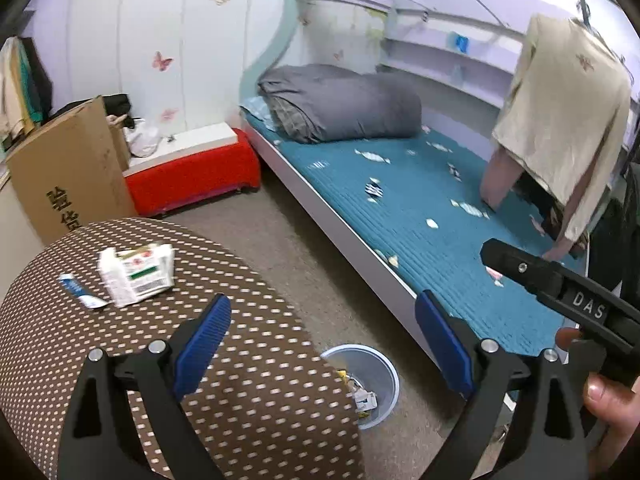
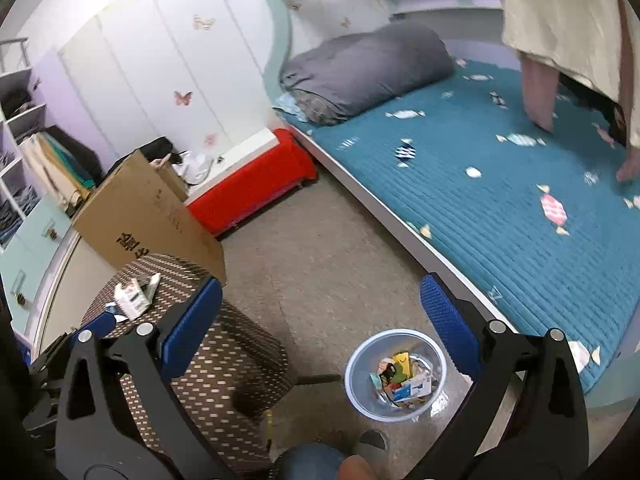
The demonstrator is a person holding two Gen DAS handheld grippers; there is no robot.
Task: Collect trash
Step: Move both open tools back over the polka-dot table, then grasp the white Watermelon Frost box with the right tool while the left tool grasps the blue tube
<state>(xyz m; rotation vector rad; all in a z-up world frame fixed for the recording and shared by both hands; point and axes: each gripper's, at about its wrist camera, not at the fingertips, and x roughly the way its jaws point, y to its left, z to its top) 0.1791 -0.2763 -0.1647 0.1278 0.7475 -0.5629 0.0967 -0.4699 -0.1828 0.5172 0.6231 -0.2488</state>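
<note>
Lying at the left of the left wrist view, on the dotted tabletop (image 1: 248,360), the crumpled white carton (image 1: 136,276) and a small blue-and-white wrapper (image 1: 82,291) wait beside each other. Both look light, thin and crushable; pinching the carton across its flattened body seems safest. The left gripper (image 1: 320,344) and right gripper (image 2: 320,328) both gape empty. The bin (image 2: 356,384), lower centre, already holds scraps.

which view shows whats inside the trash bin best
The right wrist view: it looks down into the trash bin, with its whole rim and the crumpled wrappers and cartons inside showing. In the left wrist view the bin is partly cut off by the dotted stool, so only a few scraps show.
</note>
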